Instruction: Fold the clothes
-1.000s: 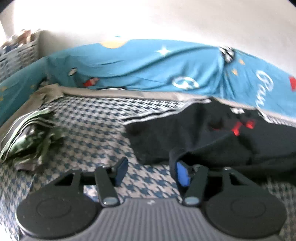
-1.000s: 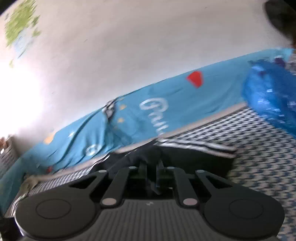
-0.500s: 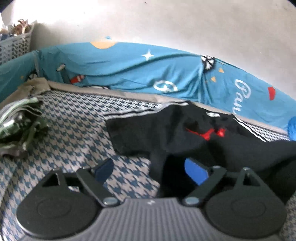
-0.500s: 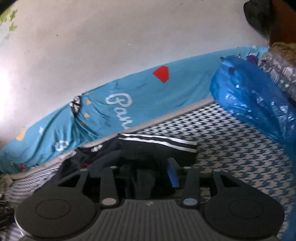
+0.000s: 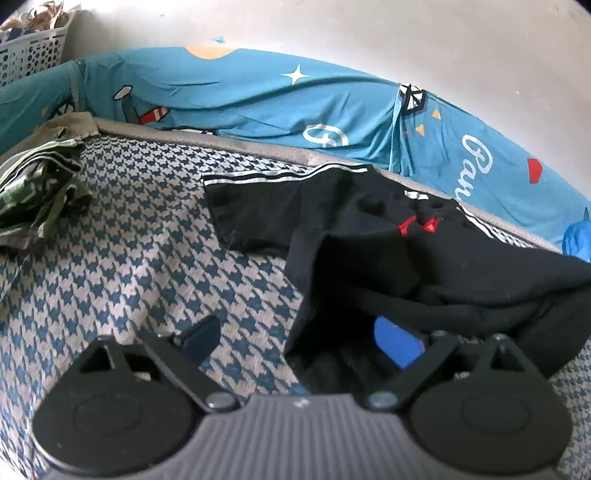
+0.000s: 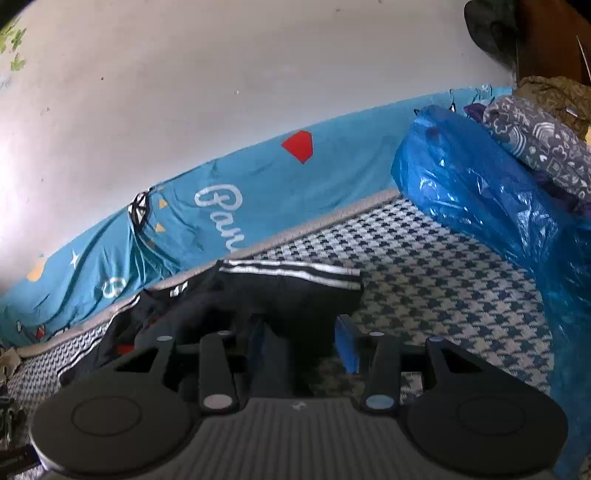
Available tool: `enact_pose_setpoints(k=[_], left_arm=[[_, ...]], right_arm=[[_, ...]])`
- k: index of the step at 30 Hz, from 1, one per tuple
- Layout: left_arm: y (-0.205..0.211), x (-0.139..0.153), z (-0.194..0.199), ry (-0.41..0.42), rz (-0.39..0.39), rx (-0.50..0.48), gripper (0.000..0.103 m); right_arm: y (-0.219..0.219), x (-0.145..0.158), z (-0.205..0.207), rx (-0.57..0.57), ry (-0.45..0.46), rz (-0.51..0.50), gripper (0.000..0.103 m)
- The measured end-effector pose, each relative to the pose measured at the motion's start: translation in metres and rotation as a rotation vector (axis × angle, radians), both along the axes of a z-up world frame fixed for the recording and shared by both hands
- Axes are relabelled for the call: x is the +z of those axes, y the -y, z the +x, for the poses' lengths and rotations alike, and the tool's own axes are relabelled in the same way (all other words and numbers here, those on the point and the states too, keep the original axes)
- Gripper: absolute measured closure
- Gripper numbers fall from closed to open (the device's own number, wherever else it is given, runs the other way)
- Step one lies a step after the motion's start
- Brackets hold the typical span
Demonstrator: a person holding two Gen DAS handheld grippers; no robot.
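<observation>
Black clothing, a T-shirt (image 5: 369, 236) with white stripes along the sleeves, lies spread on the houndstooth mat (image 5: 155, 258), close to the far edge where the blue printed sheet (image 5: 258, 103) goes up against the white wall (image 5: 369, 33). A small red mark shows near its collar. The lower part of the shirt is bunched and raised in a fold just in front of the left gripper (image 5: 299, 336).

The left gripper has its 2 fingers wide apart. One blue pad (image 5: 397, 345) is under the raised black fold, and the other finger stands over the bare mat, not touching the cloth as far as I can see. Nothing is clamped between them.

In the right wrist view the right gripper (image 6: 299, 343) is also parted, with the 2 blue pads (image 6: 347, 345) separated and black cloth lying between them. The striped sleeve (image 6: 291, 273) lies flat just beyond the fingers. I cannot tell if the pads touch the cloth, but they do not press it.

At the left side of the mat there is a crumpled green striped garment (image 5: 40, 192), well apart from the T-shirt. A white plastic basket (image 5: 33, 51) stands in the far left corner. At the right side a blue plastic bag (image 6: 498, 206) rests on the mat, with a grey patterned cloth (image 6: 535, 136) on top of it. The bag is near the striped sleeve but apart from it
</observation>
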State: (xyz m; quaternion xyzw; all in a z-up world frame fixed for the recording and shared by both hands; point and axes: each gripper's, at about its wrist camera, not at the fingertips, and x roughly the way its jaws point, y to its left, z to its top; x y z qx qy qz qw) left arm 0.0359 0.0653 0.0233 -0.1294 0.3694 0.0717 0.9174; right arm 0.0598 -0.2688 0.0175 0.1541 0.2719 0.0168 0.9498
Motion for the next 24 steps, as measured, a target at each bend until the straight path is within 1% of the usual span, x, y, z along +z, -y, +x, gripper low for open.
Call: enact_pose_setpoints(k=[2, 8, 11, 13, 14, 15, 17, 19, 21, 22, 23, 24], left_arm=[[0.001, -0.002, 0.000, -0.006, 0.000, -0.009, 0.008], [0.005, -0.013, 0.004, -0.026, -0.050, -0.030, 0.006], [0.007, -0.018, 0.007, -0.032, -0.078, -0.038, 0.004], [0.008, -0.023, 0.010, -0.033, -0.094, -0.036, 0.001], [0.009, -0.025, 0.012, -0.034, -0.098, -0.034, 0.001], [0.010, -0.027, 0.014, -0.034, -0.098, -0.036, 0.001], [0.013, -0.032, 0.018, -0.036, -0.097, -0.041, 0.001], [0.016, -0.035, 0.022, -0.037, -0.094, -0.047, 0.001], [0.020, -0.038, 0.025, -0.038, -0.090, -0.053, 0.001], [0.021, -0.039, 0.027, -0.037, -0.088, -0.056, 0.003], [0.023, -0.039, 0.029, -0.035, -0.087, -0.059, 0.005], [0.025, -0.040, 0.030, -0.034, -0.085, -0.063, 0.011]], right_arm=[[-0.004, -0.002, -0.005, 0.028, -0.008, -0.012, 0.059], [-0.024, -0.015, -0.014, 0.148, -0.054, -0.049, 0.059], [-0.036, -0.025, -0.007, 0.180, -0.087, -0.099, 0.047], [-0.041, -0.032, -0.003, 0.158, -0.088, -0.124, 0.042], [-0.043, -0.035, 0.000, 0.149, -0.087, -0.137, 0.037], [-0.044, -0.038, 0.004, 0.138, -0.089, -0.148, 0.036], [-0.045, -0.045, 0.012, 0.116, -0.106, -0.145, 0.036], [-0.044, -0.050, 0.019, 0.114, -0.117, -0.115, 0.036], [-0.045, -0.054, 0.025, 0.103, -0.113, -0.108, 0.036], [-0.045, -0.056, 0.028, 0.096, -0.112, -0.107, 0.036], [-0.047, -0.058, 0.030, 0.096, -0.112, -0.100, 0.039], [-0.048, -0.059, 0.032, 0.101, -0.112, -0.089, 0.049]])
